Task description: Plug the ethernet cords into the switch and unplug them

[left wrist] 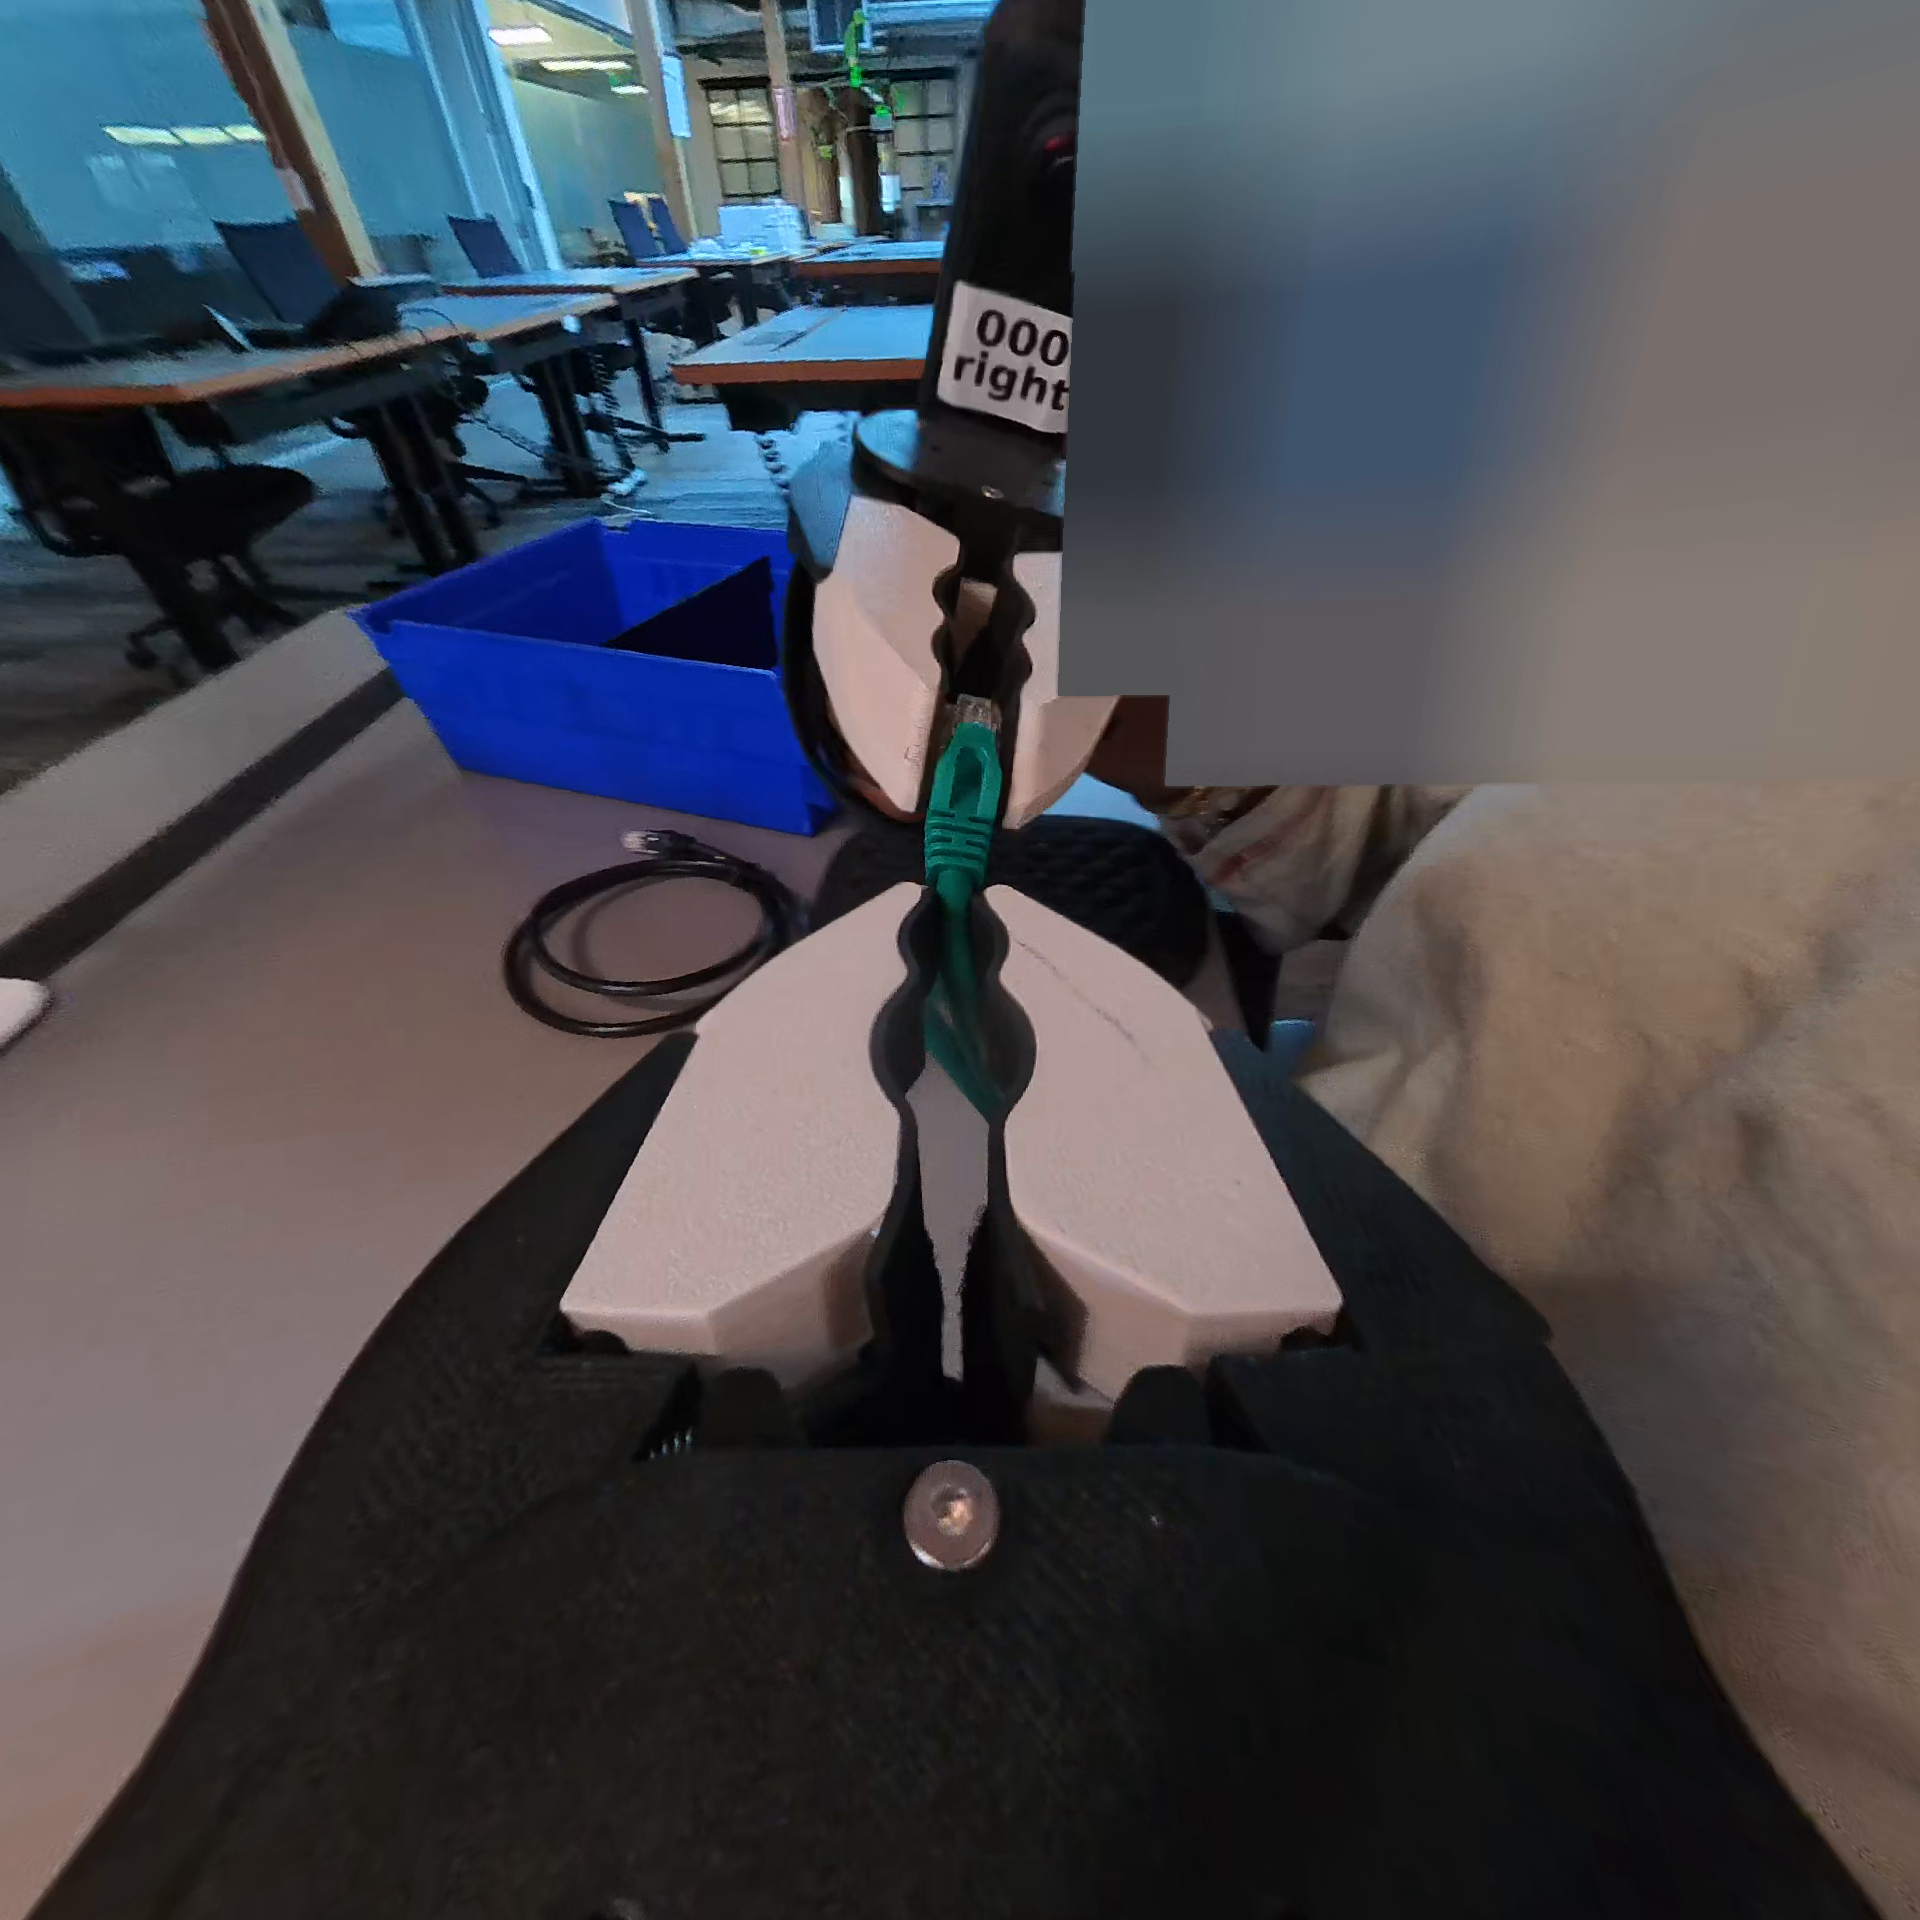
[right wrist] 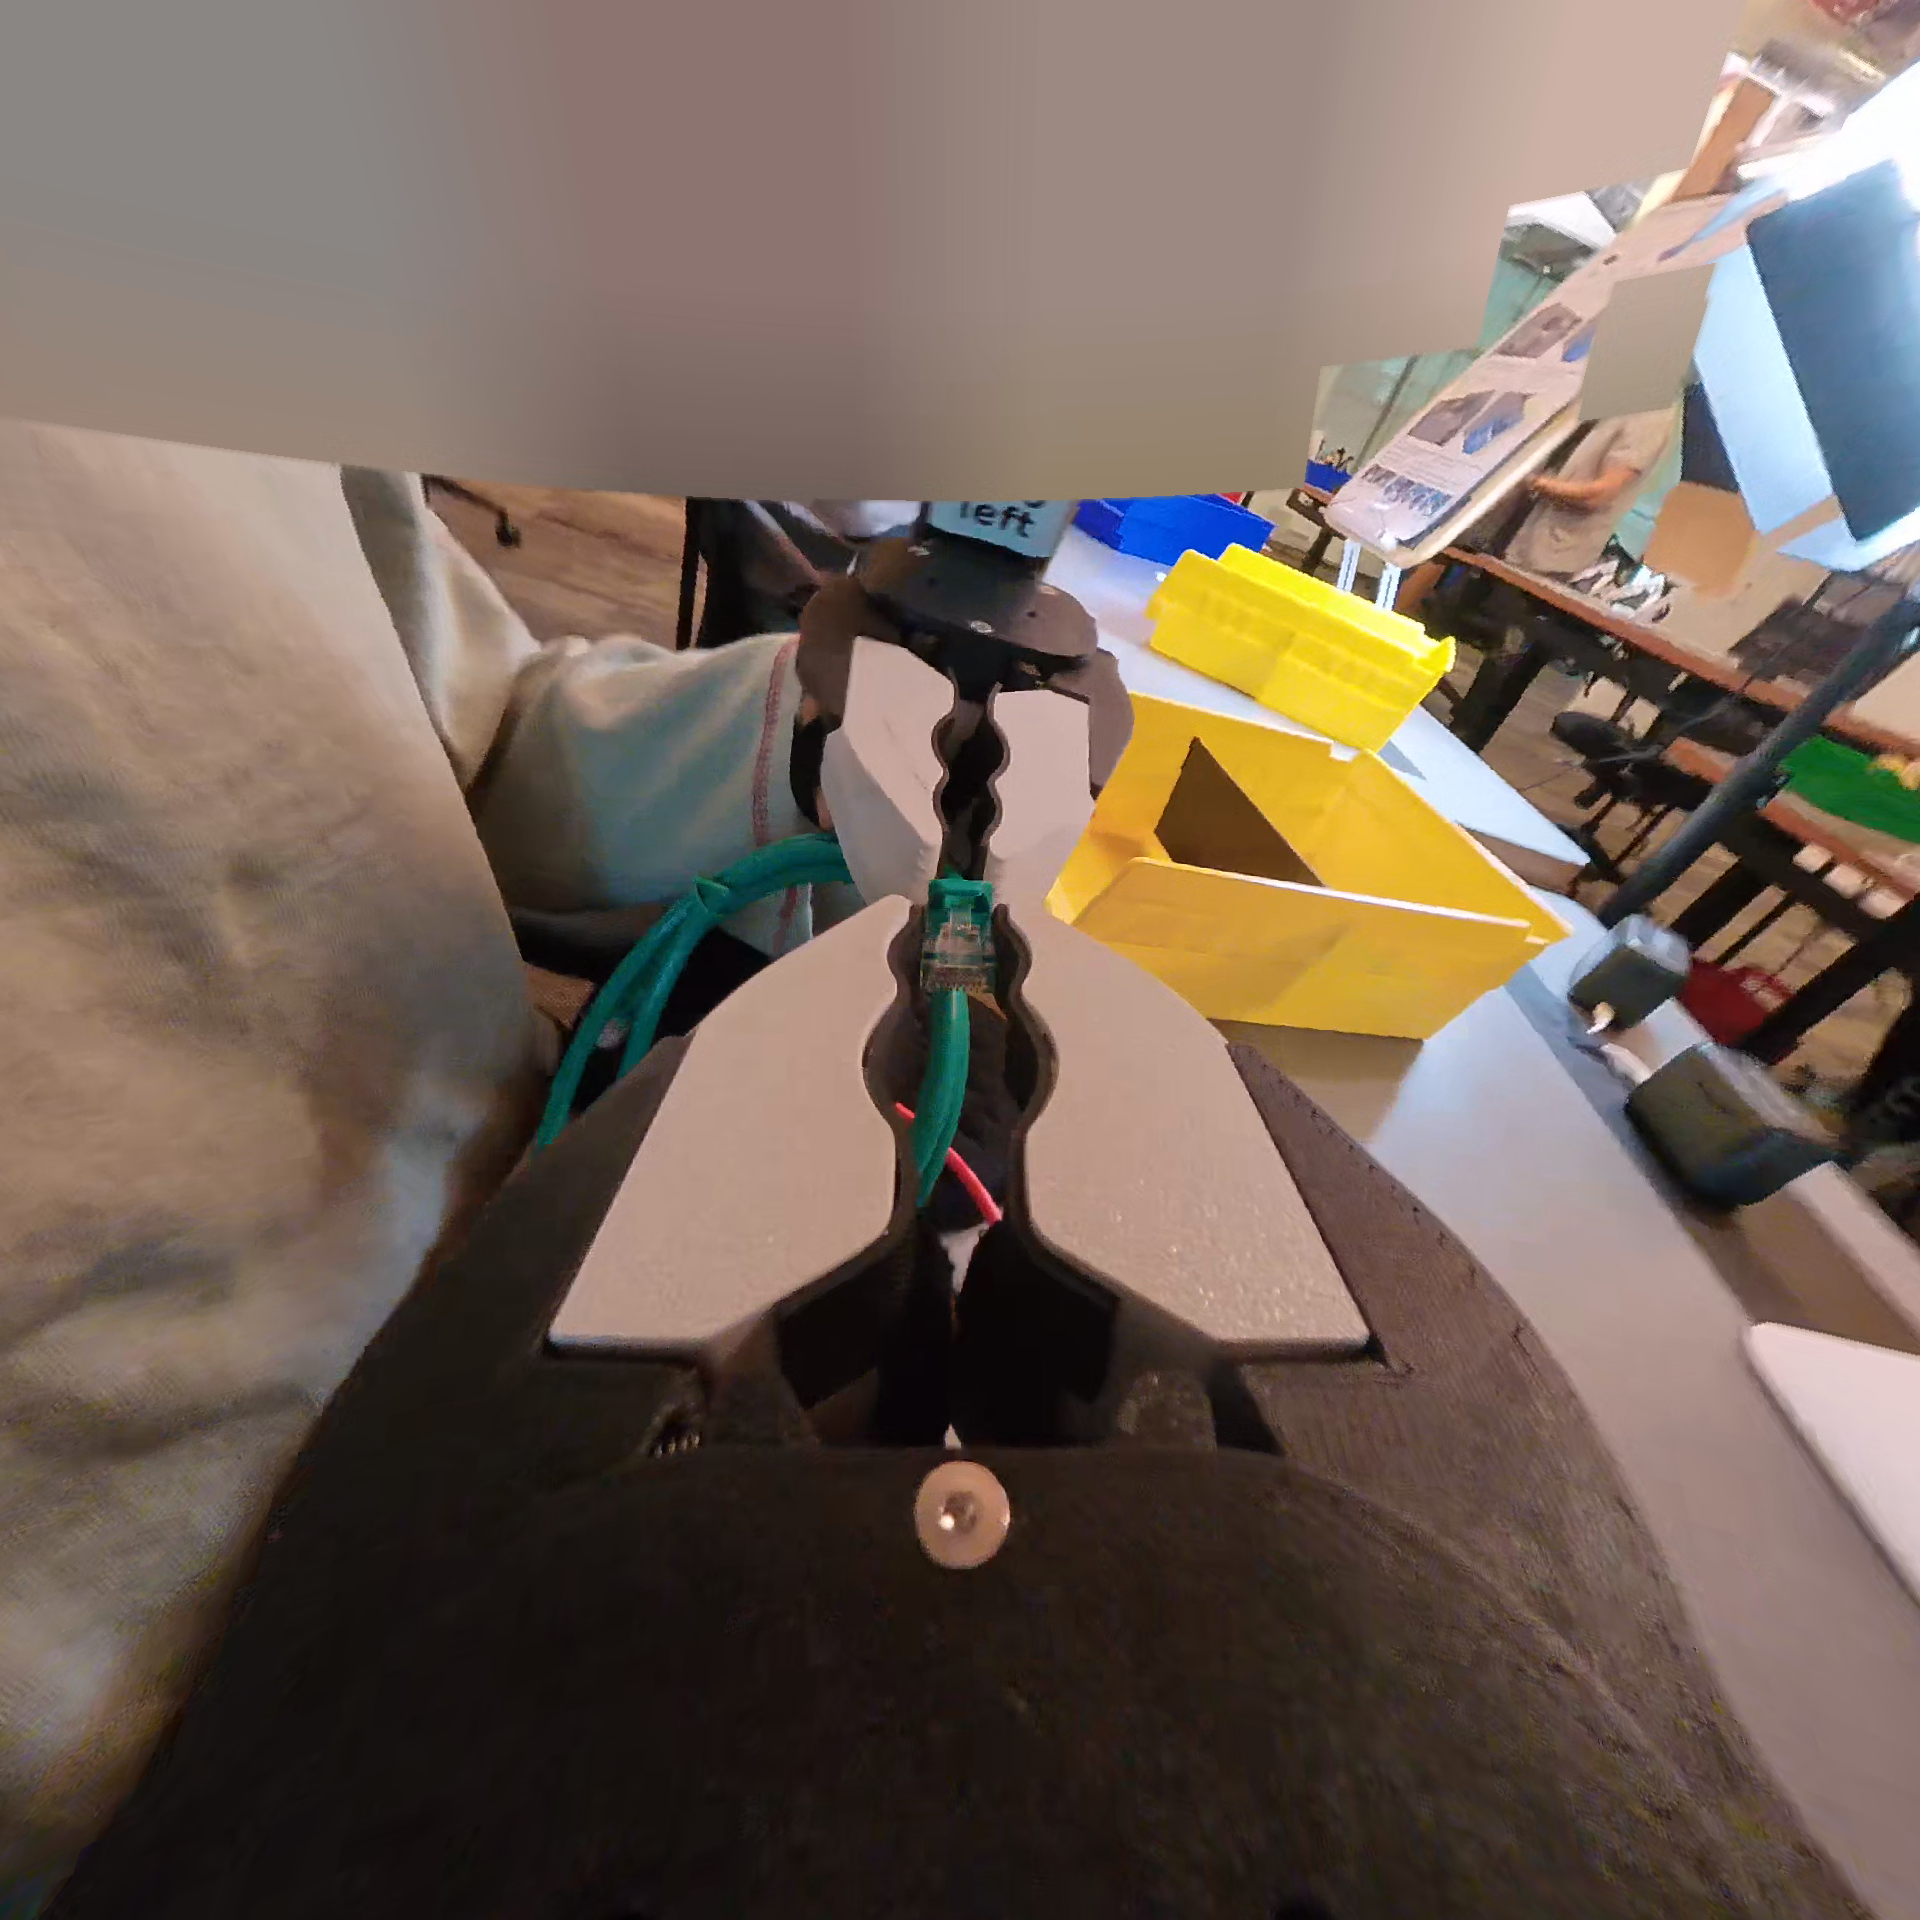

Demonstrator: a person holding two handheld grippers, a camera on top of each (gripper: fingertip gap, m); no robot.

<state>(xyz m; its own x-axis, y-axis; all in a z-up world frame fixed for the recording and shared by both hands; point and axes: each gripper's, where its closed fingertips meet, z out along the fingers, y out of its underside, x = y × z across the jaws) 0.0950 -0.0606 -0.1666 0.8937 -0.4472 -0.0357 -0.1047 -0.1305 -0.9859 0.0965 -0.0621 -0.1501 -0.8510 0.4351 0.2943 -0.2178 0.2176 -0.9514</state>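
Green ethernet cord [left wrist: 961, 821], clear-tipped, pinched between both tools.

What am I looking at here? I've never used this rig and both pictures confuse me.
These are two hand-held grippers, each with a camera looking along its own fingers. They face each other, so each view shows the other one farther off. The left gripper pinches the green cable just behind its plug; the plug's clear tip reaches the right gripper, though its grip is unclear. On the table lie a coiled black cable, a blue bin and yellow bins.
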